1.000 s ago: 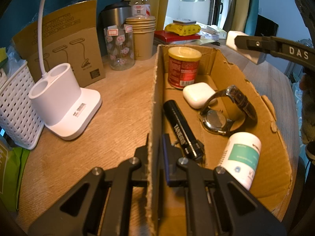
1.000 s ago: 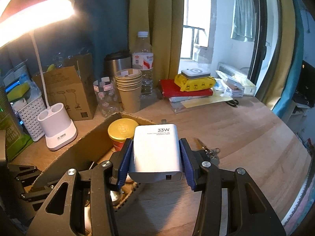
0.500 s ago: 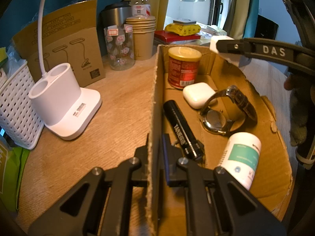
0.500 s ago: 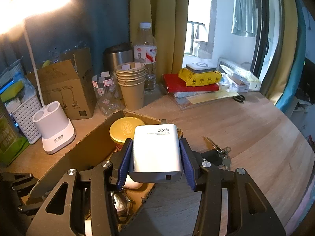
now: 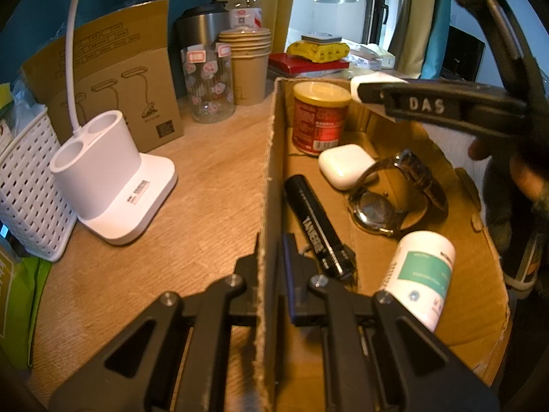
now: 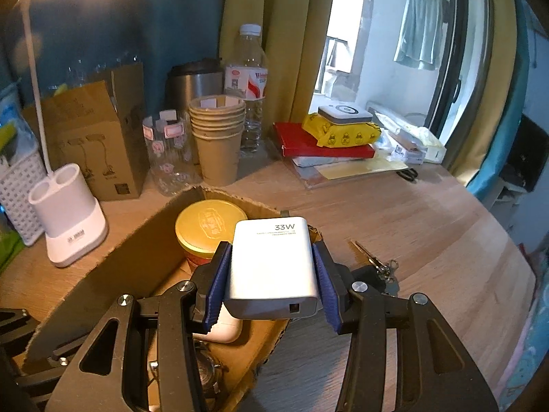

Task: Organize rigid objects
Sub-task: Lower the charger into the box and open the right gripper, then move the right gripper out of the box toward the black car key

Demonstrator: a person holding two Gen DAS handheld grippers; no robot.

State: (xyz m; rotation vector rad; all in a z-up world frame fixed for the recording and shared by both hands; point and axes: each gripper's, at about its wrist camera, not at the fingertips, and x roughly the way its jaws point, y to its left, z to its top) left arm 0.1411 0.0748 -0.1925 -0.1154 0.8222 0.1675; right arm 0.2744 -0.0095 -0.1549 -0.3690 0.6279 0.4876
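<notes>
a: right, we have the white charger (image 6: 272, 264) clamped between the blue pads (image 6: 217, 285) of our right gripper (image 6: 271, 286), hanging just over the far corner of the cardboard box (image 5: 271, 158). our left gripper (image 5: 271, 264) is closed on the box's near wall, one finger inside and one outside.

b: so we steady the box with the left and lower the charger with the right. where do we aim?

a: we judge the best gap is along the right wall, behind the watch (image 5: 394, 199). the corner itself is taken by the red can (image 5: 319, 116) with its yellow lid, and the white earbud case (image 5: 346, 164) lies just beside it.

b: what else sits in there?

a: a black cylinder (image 5: 315, 226) lies along the left wall, its end near our left gripper, and a white bottle (image 5: 422, 274) with a green label lies on its side at the near right.

b: then we go down slowly and part the pads only once the charger rests on the cardboard floor, else it may knock the can or land on the watch.

a: agreed. the keys (image 6: 377, 264) lie on the bench (image 6: 429, 226) outside the box, beside our right gripper.
</notes>
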